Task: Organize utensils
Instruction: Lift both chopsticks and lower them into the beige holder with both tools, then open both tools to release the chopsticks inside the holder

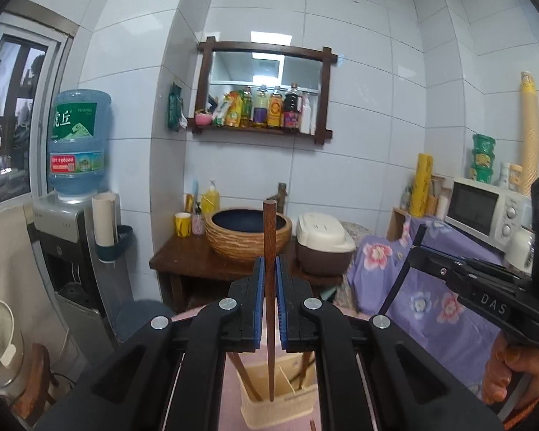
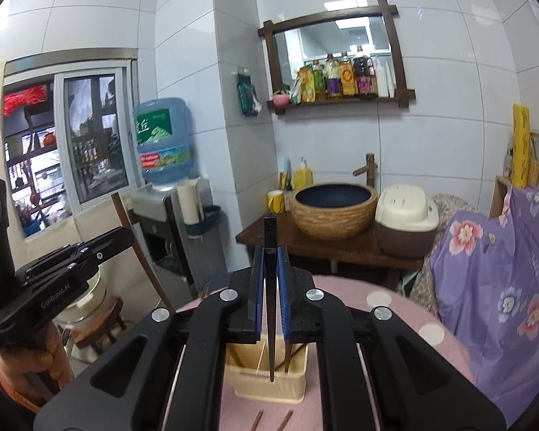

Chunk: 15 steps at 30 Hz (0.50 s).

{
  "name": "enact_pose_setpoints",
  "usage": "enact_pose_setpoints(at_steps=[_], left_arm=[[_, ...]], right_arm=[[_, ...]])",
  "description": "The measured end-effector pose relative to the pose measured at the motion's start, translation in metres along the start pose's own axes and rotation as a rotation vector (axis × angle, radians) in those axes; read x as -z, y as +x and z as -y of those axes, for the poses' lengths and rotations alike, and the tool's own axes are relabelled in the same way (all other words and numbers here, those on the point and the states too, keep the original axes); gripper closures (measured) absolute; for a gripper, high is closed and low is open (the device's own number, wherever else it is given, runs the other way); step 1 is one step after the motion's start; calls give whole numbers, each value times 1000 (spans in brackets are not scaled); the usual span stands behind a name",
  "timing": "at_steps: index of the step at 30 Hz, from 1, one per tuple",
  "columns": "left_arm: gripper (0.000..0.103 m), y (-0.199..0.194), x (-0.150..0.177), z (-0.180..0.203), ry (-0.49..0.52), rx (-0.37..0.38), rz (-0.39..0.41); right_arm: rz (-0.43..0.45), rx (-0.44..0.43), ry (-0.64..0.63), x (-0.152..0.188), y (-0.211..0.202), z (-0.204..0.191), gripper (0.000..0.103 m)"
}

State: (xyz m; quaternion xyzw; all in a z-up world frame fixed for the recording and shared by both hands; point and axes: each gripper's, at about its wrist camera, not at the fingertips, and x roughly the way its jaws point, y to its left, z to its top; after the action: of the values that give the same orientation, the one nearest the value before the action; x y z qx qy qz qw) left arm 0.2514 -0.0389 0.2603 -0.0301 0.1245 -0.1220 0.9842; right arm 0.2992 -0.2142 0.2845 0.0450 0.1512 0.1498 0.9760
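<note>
My left gripper (image 1: pixel 269 280) is shut on a brown wooden chopstick (image 1: pixel 269 237), held upright with its tip over the beige utensil holder (image 1: pixel 276 409). Two brown chopsticks (image 1: pixel 244 377) stand in the holder. My right gripper (image 2: pixel 269 280) is shut on a black chopstick (image 2: pixel 270 237), held upright with its tip over the same holder (image 2: pixel 266 384). The right gripper (image 1: pixel 418 248) shows at the right of the left wrist view, the left gripper (image 2: pixel 125 237) at the left of the right wrist view. Two chopstick ends (image 2: pixel 273 420) lie on the table in front of the holder.
The holder stands on a round table with a pink dotted cloth (image 2: pixel 395 309). Behind it are a wooden stand with a basin (image 2: pixel 332 208) and a rice cooker (image 2: pixel 406 219), a water dispenser (image 1: pixel 79 194), and purple floral fabric (image 2: pixel 492 287) at right.
</note>
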Motion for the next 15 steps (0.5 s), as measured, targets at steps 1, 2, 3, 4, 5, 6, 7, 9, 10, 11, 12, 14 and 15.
enact_pose_setpoints(at_steps=[1,2,3,4,5,6,7,9,10,11,12,14,15], left_arm=[[96,9,0,-1,-12,0,-9],[96,14,2,-2,-21,-6,-13],[96,21,7,-5,-31,-12,-21],[96,29,15,-8,-45,-16,-34],[96,35,23,-10,-52,-21,-46],[96,38,30,-12,-53,-25,-56],[96,43,39,-15,-56,-29,-69],[96,51,59,-21,-81,-32,-101],[96,55,69,-24,-92,-31,-117],[96,58,76,-26,-99,-30,-130],[96,61,84,-28,-106,-30,-145],[96,66,96,-28,-112,-30,-171],[96,68,100,-30,-113,-31,-180]], right_arm=[[0,9,-1,-3,7,-1,95],[0,21,-1,-3,15,-1,95],[-2,30,1,-1,21,-1,95],[-13,38,3,5,29,0,95],[-26,40,6,12,36,1,95],[-35,42,10,21,43,3,95],[-43,45,13,29,48,5,95],[-65,50,19,46,59,8,95],[-74,53,24,55,64,10,95],[-86,56,28,64,69,12,95],[-97,57,33,71,74,13,95],[-116,60,41,84,80,15,95],[-126,61,48,90,84,17,95]])
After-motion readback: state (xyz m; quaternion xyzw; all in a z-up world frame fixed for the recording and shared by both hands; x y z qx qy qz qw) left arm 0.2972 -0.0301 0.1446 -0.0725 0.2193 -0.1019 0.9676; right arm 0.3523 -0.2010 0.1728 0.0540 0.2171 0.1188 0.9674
